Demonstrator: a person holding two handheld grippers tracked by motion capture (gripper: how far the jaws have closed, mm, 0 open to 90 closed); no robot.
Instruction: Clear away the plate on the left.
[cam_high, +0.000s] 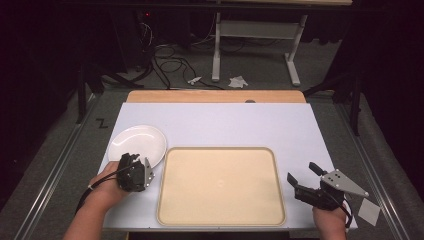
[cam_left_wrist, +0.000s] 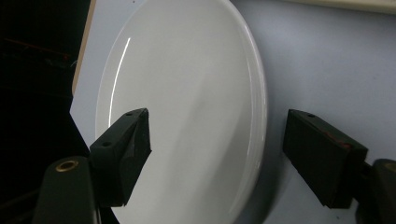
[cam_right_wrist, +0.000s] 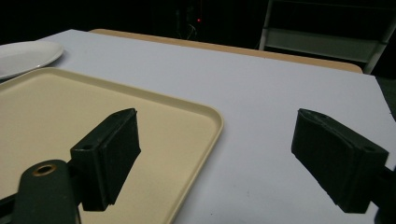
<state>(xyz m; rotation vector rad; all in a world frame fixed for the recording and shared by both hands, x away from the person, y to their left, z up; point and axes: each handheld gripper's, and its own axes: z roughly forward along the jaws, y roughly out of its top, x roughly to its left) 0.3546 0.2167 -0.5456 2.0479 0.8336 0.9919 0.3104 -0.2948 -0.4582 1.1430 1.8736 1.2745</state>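
A white plate (cam_high: 137, 144) lies on the white table top at the left, just left of a beige tray (cam_high: 220, 185). My left gripper (cam_high: 134, 161) sits at the plate's near edge, open, one jaw over the plate (cam_left_wrist: 187, 102) and the other beyond its rim; whether it touches the plate is unclear. My right gripper (cam_high: 303, 174) hovers open beside the tray's right edge, nothing between its jaws. In the right gripper view the tray's corner (cam_right_wrist: 205, 116) lies between the jaws and the plate (cam_right_wrist: 23, 56) shows far left.
The white sheet (cam_high: 225, 125) covers a wooden table whose far edge (cam_high: 215, 96) shows. A small white paper square (cam_high: 369, 211) lies at the near right corner. Beyond the table are a desk frame (cam_high: 255, 45), cables and scraps on the floor.
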